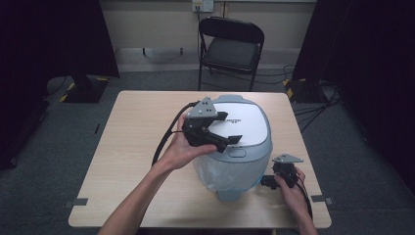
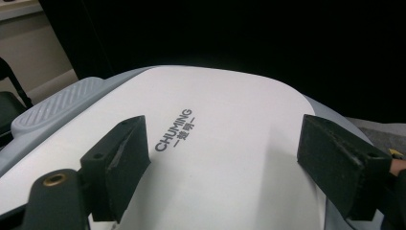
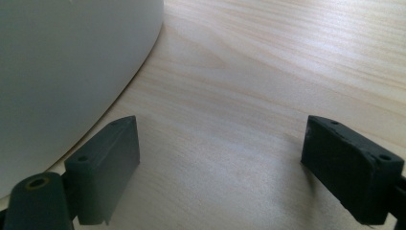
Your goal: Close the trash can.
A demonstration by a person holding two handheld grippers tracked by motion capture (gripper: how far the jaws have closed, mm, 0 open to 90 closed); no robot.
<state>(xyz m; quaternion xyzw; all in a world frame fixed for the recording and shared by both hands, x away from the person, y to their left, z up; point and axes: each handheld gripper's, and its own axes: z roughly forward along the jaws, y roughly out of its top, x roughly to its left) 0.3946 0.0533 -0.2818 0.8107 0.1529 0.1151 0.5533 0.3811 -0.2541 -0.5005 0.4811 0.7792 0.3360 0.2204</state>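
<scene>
A rounded bin stands in the middle of the table, with a white lid (image 1: 247, 122) marked "CHUMING", a grey rim and a clear bag liner over its body (image 1: 235, 171). My left gripper (image 1: 229, 129) hovers open just above the lid's left part, its jaws wide apart and holding nothing. In the left gripper view the lid (image 2: 215, 96) spreads out under the left gripper (image 2: 225, 139). My right gripper (image 1: 266, 181) rests low on the table by the bin's lower right side, open and empty. The right gripper view has the bin's wall (image 3: 62, 72) at the left of the right gripper (image 3: 220, 139).
The wooden table (image 1: 132, 147) has bare room left of the bin and a narrow strip on its right (image 3: 268, 57). A grey pedal (image 1: 229, 196) juts from the bin's front base. A ribbed grey panel (image 2: 57, 105) lies behind the lid. A black folding chair (image 1: 230, 46) stands beyond the table.
</scene>
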